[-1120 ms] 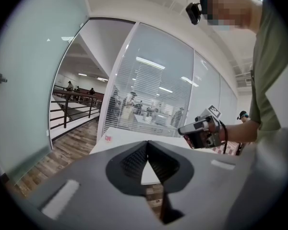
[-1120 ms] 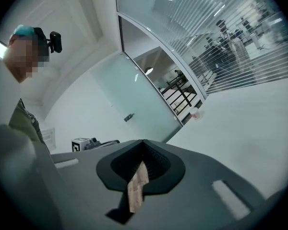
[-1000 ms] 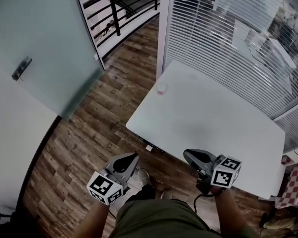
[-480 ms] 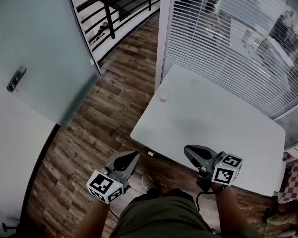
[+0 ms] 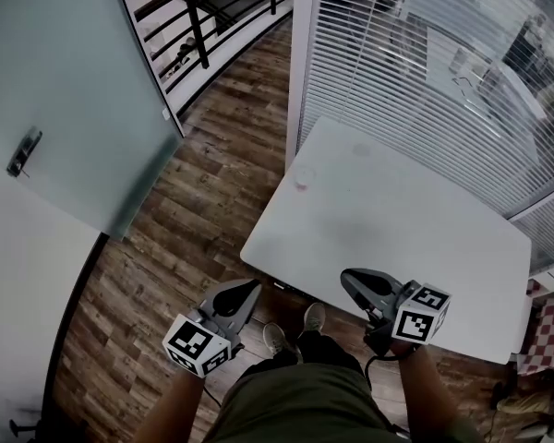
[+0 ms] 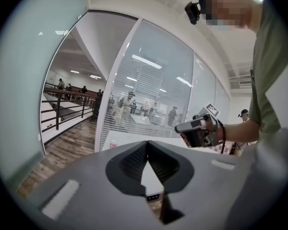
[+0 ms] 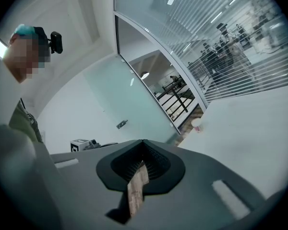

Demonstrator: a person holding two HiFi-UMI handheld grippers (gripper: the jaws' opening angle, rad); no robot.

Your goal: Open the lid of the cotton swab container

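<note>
Head view is showing the white table (image 5: 397, 238) sitting slightly nearer than before; left gripper (image 5: 246, 293) and right gripper (image 5: 348, 280) are hovering with jaws pressed together, empty.

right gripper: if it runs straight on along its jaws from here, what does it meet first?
Likely nothing on the table. The shut right gripper aims past it at the frosted glass door. The cotton swab container sits right of that line. Depth is unclear.
</note>
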